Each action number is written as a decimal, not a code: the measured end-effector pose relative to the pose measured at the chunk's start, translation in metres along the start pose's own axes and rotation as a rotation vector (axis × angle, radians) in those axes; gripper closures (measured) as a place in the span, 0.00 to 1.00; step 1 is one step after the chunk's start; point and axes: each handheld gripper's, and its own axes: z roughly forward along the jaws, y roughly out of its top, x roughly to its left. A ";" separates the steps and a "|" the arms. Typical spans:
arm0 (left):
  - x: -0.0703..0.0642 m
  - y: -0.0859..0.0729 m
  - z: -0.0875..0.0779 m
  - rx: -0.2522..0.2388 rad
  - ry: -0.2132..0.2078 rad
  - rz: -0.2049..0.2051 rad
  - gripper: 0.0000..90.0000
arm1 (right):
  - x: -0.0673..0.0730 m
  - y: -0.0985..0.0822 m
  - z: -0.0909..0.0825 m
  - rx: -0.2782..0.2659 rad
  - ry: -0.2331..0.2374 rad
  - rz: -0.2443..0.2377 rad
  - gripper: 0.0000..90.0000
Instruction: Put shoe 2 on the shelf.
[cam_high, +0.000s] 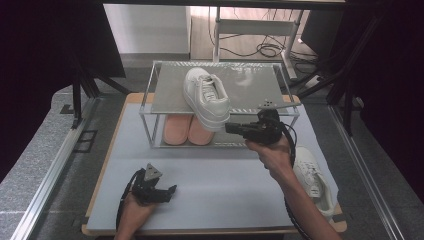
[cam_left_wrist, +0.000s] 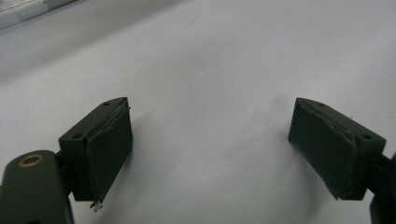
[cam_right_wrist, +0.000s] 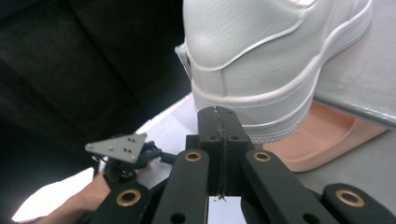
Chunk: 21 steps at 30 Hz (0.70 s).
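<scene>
A: How are the claws set?

B: The left claw (cam_high: 172, 190), low at seven o'clock on the worktop (cam_high: 225, 175), is spread wide with nothing in it. The right claw (cam_right_wrist: 218, 116) is clenched on nothing, just behind the heel of the white sneaker (cam_high: 206, 97).

A: Where is that sneaker?

B: On the rack (cam_high: 160, 90) top at twelve o'clock, heel overhanging the edge. A nudge could tip it off.

A: Anything else?

B: Pink slippers (cam_high: 187, 130) are kept below; a second sneaker (cam_high: 312, 177) lies at four o'clock.

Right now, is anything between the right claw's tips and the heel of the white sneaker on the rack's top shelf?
Nothing: the right gripper view shows the shut right claw directly before the white sneaker heel, contact unclear.
</scene>
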 end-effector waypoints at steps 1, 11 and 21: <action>0.000 0.000 0.000 0.000 0.000 0.000 0.15 | 0.000 0.000 0.000 0.000 0.000 0.000 1.00; 0.000 0.000 0.000 0.001 0.000 0.001 0.15 | 0.000 0.004 0.015 0.018 -0.013 0.001 1.00; 0.000 0.000 0.000 -0.001 -0.001 -0.002 0.15 | -0.001 0.016 0.042 0.039 -0.021 -0.014 1.00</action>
